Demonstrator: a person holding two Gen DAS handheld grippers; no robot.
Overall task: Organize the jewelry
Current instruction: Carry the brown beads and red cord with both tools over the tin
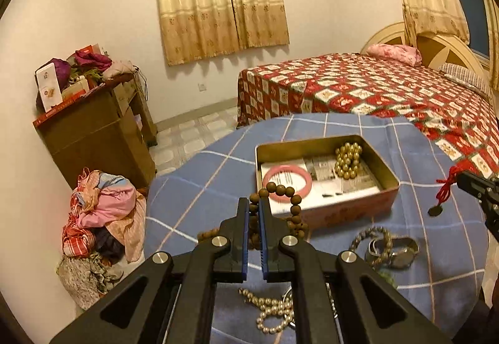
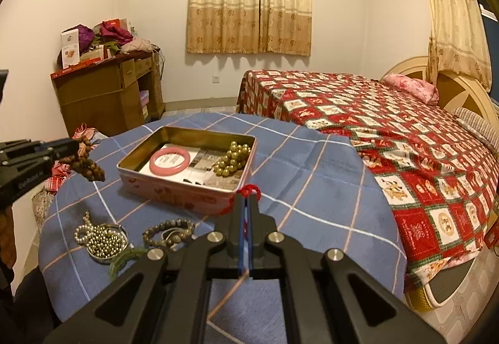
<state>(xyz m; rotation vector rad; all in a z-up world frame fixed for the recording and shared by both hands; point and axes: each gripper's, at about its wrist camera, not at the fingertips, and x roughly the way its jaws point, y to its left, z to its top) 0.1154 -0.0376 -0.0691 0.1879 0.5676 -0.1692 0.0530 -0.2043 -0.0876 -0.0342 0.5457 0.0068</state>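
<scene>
Bedroom table [image 2: 312, 156]: L tongs [image 1: 254, 203] clamp brown beads [image 1: 280, 191], R tongs [image 2: 246, 200] pinch red cord [image 2: 249, 190]; writing unreadable.

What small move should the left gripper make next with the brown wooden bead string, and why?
Probably carry it forward over the open rectangular metal tin. The left gripper is shut on the brown wooden bead string, which hangs clear of the blue checked tablecloth, while the pink bangle and gold bead bracelet already lie inside.
</scene>
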